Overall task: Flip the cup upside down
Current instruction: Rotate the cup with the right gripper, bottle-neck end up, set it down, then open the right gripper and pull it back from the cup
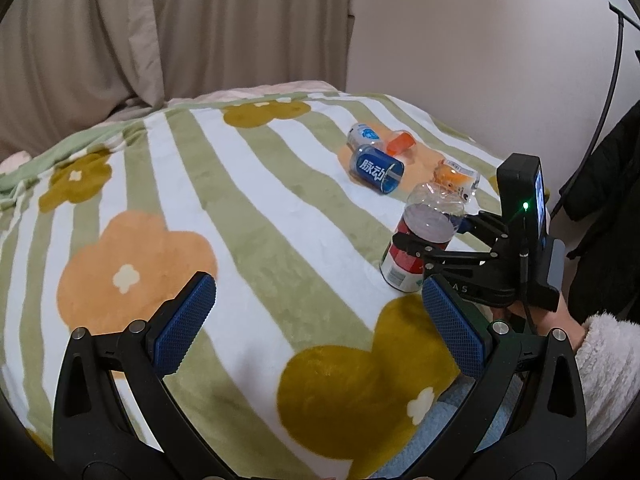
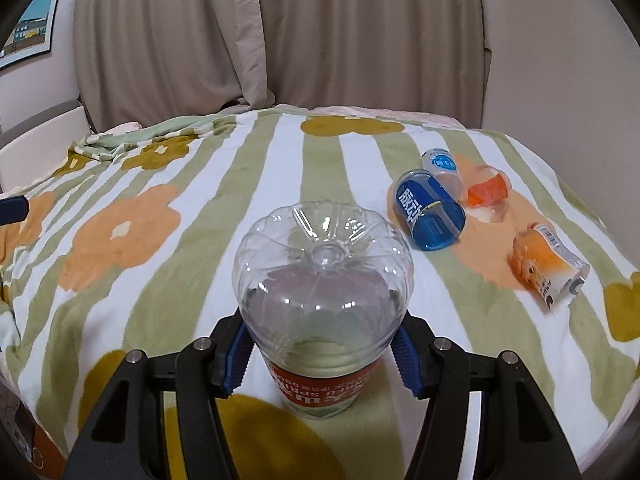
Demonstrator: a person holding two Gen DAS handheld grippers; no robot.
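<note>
A clear plastic cup cut from a bottle, with a red label, stands upside down on the striped flower blanket, base up. My right gripper is shut on it around the label, pads on both sides. In the left wrist view the same cup stands at the right, held by the right gripper. My left gripper is open and empty above the blanket, to the left of the cup.
Several other cut-bottle cups lie on their sides at the back right: a blue one, a pale blue-label one, an orange-label one and an orange cartoon one. Curtains hang behind the bed.
</note>
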